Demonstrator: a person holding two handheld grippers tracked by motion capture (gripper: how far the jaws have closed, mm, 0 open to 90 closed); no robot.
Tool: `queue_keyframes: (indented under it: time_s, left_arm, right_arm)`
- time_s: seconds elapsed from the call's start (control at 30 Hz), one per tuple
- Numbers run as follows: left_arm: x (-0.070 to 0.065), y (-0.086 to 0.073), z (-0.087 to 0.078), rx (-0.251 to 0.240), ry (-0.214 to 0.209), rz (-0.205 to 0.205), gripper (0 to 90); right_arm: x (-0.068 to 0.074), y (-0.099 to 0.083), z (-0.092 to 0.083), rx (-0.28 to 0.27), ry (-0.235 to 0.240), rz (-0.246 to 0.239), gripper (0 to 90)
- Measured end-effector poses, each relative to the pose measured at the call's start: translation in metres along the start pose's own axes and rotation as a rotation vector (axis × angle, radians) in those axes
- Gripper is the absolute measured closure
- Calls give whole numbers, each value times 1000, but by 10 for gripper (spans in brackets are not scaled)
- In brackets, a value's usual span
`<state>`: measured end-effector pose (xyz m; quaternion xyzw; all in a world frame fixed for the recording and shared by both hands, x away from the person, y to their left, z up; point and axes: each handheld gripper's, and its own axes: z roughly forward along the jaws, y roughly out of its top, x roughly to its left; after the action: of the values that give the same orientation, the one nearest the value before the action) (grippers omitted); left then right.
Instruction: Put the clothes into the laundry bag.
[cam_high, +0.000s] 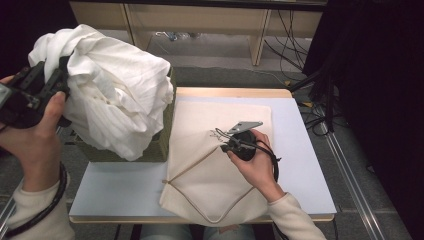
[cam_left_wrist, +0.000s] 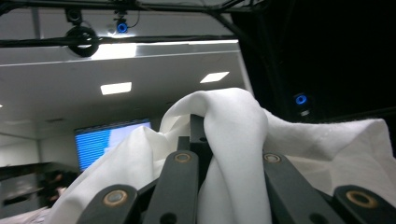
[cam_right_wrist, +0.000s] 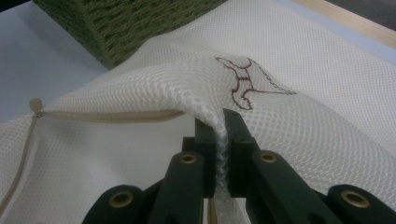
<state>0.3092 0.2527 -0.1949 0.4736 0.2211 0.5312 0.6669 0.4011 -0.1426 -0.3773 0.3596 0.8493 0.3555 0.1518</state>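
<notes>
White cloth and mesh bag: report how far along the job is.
Done: the crumpled white cloth is lifted above the green woven basket, clamped in the left gripper. In hand: the right gripper pinches up a fold of the cream mesh zip bag on the table. Left: the cloth is not yet in the bag.

Legible text: none found. Brands, numbers, labels: none readable. One sign recorded: a brown stitched outline figure (cam_right_wrist: 247, 81) on the cream mesh bag (cam_right_wrist: 327, 93), just beyond the tips of the right tongs (cam_right_wrist: 220, 128); it forms no letters. Blue lit screen (cam_left_wrist: 112, 140), far beyond the left tongs (cam_left_wrist: 198, 135): content too blurred to read.
</notes>
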Motion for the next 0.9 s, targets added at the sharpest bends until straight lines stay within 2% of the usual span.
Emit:
queue_keyframes:
  time_s: [0.07,0.1,0.13,0.17,0.23,0.27,0.3,0.37,0.4,0.47,0.53,0.57,0.6,0.63,0.67,0.7,0.73,0.77,0.83,0.9]
  left_arm:
    - [-4,8,-4,-14,-27,0,826]
    - [-7,12,-6,-28,-49,-10,826]
    - [-9,14,-8,-36,-64,-18,826]
    - [-10,16,-9,-45,-89,-28,826]
    - [-15,20,-11,-70,-145,-72,826]
    - [-16,21,-12,-66,-161,-70,826]
    - [-18,23,-13,-66,-188,-87,825]
    - [-22,25,-14,-84,-264,-150,825]
    - [-24,25,-15,-87,-299,-174,826]
    - [-27,27,-15,-88,-347,-211,825]
    - [-30,28,-15,-85,-385,-238,825]
    - [-32,29,-15,-81,-403,-233,825]
    - [-35,29,-15,-73,-422,-234,825]
    - [-38,28,-13,-61,-439,-230,825]
    - [-40,26,-12,-49,-449,-231,825]
    - [-44,21,-11,-19,-467,-226,824]
    - [-48,16,-10,8,-483,-237,824]
    - [-53,9,-9,45,-503,-248,824]
    - [-65,-11,-6,120,-552,-260,824]
    - [-76,-30,-3,176,-614,-268,824]
  right_arm:
    - [0,0,0,-5,-2,-4,866]
    - [0,0,-1,-1,0,14,866]
    - [-2,0,-1,-15,-3,-16,867]
    - [1,0,-1,-13,-5,30,868]
    - [0,1,-2,-15,-6,23,870]
    - [0,1,-3,-18,-3,24,871]
    - [-1,1,-2,-25,-4,13,871]
    - [-1,2,-3,-34,-4,19,873]
    - [-1,2,-3,-36,-2,43,874]
    - [-3,4,-4,-43,-2,28,875]
    - [-4,7,-4,-61,-6,39,875]
    - [-5,9,-4,-65,0,22,875]
    - [-4,10,-4,-82,-5,26,875]
    - [-4,12,-5,-70,2,38,875]
    - [-4,13,-4,-82,-1,38,875]
    - [-3,14,-4,-79,3,40,875]
    - [-3,14,-4,-81,1,46,875]
    - [-5,15,-3,-91,-2,21,875]
    - [-3,14,-2,-87,1,52,877]
    - [-5,14,0,-96,-3,38,879]
